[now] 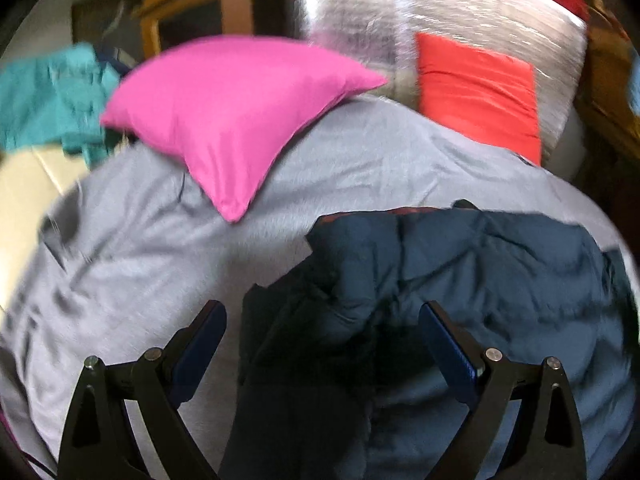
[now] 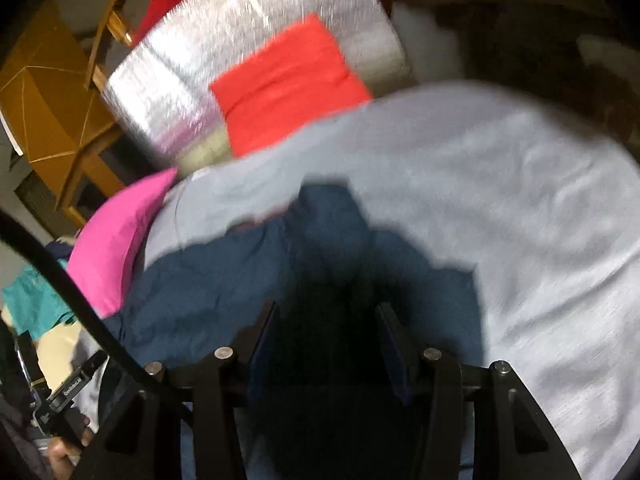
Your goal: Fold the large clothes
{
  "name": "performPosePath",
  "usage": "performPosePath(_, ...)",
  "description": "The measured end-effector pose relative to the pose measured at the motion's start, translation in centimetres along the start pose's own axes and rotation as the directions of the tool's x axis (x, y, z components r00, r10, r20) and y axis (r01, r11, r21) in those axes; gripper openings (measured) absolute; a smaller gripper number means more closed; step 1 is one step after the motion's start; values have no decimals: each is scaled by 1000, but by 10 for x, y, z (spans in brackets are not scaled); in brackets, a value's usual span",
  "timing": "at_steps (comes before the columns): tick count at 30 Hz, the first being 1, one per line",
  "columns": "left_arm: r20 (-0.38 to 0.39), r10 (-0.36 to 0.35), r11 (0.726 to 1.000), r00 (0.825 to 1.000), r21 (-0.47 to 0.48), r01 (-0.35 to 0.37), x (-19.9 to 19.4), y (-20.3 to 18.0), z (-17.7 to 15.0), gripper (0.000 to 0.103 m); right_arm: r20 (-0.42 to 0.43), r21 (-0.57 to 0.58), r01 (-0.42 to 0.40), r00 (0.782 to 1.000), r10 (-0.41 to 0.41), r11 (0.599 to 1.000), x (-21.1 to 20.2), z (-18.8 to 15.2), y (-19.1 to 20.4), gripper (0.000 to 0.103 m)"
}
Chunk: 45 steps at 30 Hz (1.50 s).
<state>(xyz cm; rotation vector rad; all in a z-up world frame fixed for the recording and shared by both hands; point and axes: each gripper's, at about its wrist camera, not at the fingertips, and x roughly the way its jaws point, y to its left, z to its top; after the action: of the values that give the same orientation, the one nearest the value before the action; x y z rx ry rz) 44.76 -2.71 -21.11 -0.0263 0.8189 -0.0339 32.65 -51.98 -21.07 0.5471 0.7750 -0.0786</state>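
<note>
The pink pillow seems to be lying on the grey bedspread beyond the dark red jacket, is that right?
Not quite: the jacket is dark blue, not dark red, as the left wrist view shows. The rest holds: the pink pillow lies on the grey bedspread beyond the jacket.

A home bedroom: a bed under a rumpled pale grey sheet (image 1: 360,152) carries a bright pink square cushion (image 1: 224,116) and an orange-red one (image 1: 476,92), with yellow wooden furniture (image 2: 52,112) behind.
</note>
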Motion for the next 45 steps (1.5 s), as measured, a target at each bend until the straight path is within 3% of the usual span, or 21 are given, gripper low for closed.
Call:
performPosePath(2,-25,-25,998,999,-50,24,10,7,7,98,59,-39,-28,998,31,999,-11,11,5,53)
performPosePath(6,-44,-43,997,998,-59,41,21,8,21,98,51,-69,-80,995,84,994,-3,29,19,53)
performPosePath(10,-51,-59,998,997,3,59,35,-4,36,98,-96,-165,-101,992,86,981,44,38,52,53)
performPosePath(13,-78,-55,998,995,11,56,53,-11,42,98,-197,-234,-78,980,32,969,86,36,74,53)
performPosePath(17,-119,-82,996,989,-28,79,77,-10,45,98,-240,-254,-40,970,-23,966,125,34,83,54)
performPosePath(20,-211,-119,989,970,-107,98,103,1,43,98,-257,-212,-39,966,-17,976,137,39,77,54)
performPosePath(21,-235,-151,983,960,-142,120,109,5,41,98,-254,-196,-52,967,0,979,133,40,74,54)
performPosePath(23,-241,-164,977,957,-170,125,109,10,41,98,-233,-162,-78,972,39,984,118,39,69,54)
performPosePath(27,-226,-93,987,970,-152,60,85,10,42,98,-122,-68,-96,989,87,993,60,29,40,67)
performPosePath(31,-202,-100,986,974,-154,69,44,14,43,98,-26,26,-93,995,93,995,-8,4,-3,71)
performPosePath(33,-178,-82,992,981,-112,62,15,16,40,98,5,100,-103,995,103,990,-38,-12,-32,78)
performPosePath(35,-156,-52,996,986,-78,40,-9,20,34,98,14,162,-116,993,115,980,-54,-25,-55,78)
performPosePath(37,-116,-33,993,993,-115,19,-38,32,9,98,2,230,-129,991,133,965,-66,-35,-75,78)
performPosePath(39,-97,-60,988,993,-149,46,-53,42,-21,98,4,276,-156,987,161,948,-80,-48,-90,78)
performPosePath(45,-129,-112,949,985,-308,68,-71,87,-87,98,-63,320,-216,967,248,922,-86,-74,-97,79)
